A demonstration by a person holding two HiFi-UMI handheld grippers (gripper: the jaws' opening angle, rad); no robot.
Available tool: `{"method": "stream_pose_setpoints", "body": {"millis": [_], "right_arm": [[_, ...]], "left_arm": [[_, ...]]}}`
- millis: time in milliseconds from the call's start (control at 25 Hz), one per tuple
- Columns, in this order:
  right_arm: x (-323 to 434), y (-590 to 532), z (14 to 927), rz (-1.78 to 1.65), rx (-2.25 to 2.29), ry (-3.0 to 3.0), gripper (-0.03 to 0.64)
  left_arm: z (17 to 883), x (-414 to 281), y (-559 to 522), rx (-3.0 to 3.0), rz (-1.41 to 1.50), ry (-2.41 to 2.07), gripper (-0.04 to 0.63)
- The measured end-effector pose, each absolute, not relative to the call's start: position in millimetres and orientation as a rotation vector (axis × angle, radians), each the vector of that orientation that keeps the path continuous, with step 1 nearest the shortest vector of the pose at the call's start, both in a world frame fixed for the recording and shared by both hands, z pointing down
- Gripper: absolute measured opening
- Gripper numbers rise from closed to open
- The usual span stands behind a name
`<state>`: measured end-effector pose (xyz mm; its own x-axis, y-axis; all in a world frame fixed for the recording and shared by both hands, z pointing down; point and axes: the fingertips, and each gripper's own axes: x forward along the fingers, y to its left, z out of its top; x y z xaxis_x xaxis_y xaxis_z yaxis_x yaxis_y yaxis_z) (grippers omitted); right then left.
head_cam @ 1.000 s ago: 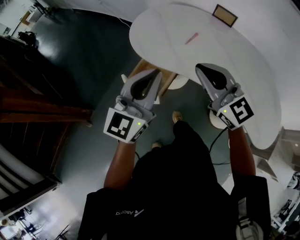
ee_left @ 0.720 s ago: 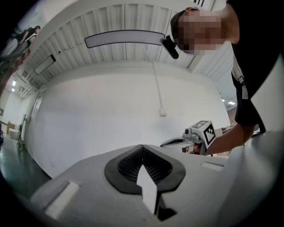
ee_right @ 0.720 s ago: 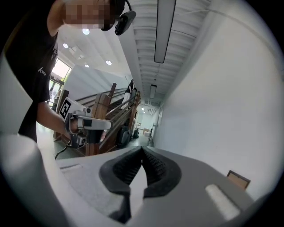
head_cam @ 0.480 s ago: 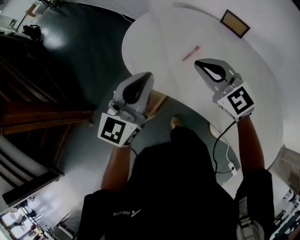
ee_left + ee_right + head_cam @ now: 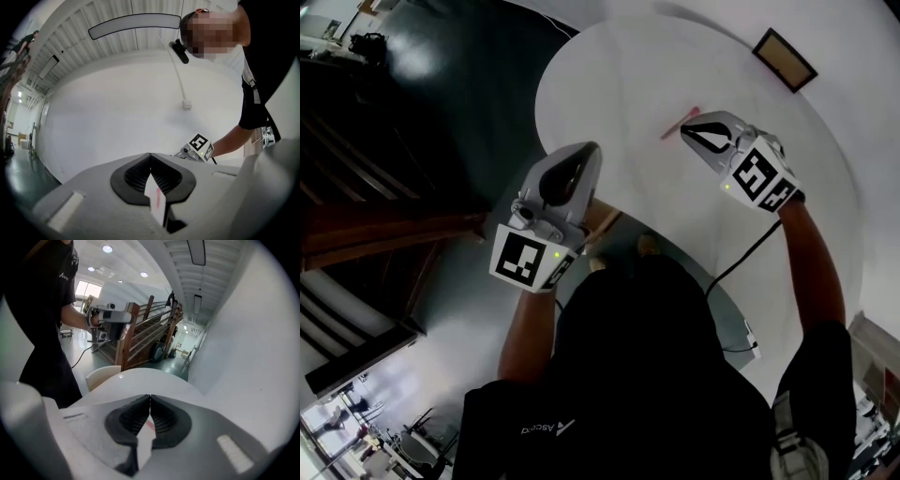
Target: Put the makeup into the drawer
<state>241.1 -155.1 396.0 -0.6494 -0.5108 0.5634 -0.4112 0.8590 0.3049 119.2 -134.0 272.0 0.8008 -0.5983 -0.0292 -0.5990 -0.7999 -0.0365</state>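
A thin pink makeup stick (image 5: pixel 680 123) lies on the round white table (image 5: pixel 628 84). My right gripper (image 5: pixel 687 137) is tilted down, its tip just beside the stick's near end; whether it touches I cannot tell. Its jaws are shut, and in the right gripper view (image 5: pixel 150 397) a pink streak (image 5: pixel 149 425) shows on white through the slot under the pads. My left gripper (image 5: pixel 592 151) hovers level at the table's near-left edge, well apart from the stick. Its jaws (image 5: pixel 150 155) meet and are shut with nothing between the pads.
A small dark box with a wooden frame (image 5: pixel 786 59) sits at the table's far right. A wooden piece (image 5: pixel 605 220) stands under the table's near edge below my left gripper. Dark wooden racks (image 5: pixel 384 225) fill the left side. A cable (image 5: pixel 741 258) trails from the right gripper.
Both grippers moved forward over the table. The right one dropped and tilted down until its tip reached the pink stick. Both stayed shut.
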Motion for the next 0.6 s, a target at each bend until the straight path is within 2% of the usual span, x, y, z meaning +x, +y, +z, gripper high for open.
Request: {"method": "stream_pose_setpoints", "body": {"millis": [280, 600], "right_arm": [[244.2, -180.1, 449.3, -0.187, 0.484, -2.201, 0.027], [248.0, -194.3, 486.6, -0.182, 0.263, -2.066, 0.09]], "left_arm": [[276.6, 111.9, -148.0, -2.942, 0.024, 0.984, 0.011], [280.2, 101.3, -160.9, -2.944, 0.036, 1.015, 0.011]]}}
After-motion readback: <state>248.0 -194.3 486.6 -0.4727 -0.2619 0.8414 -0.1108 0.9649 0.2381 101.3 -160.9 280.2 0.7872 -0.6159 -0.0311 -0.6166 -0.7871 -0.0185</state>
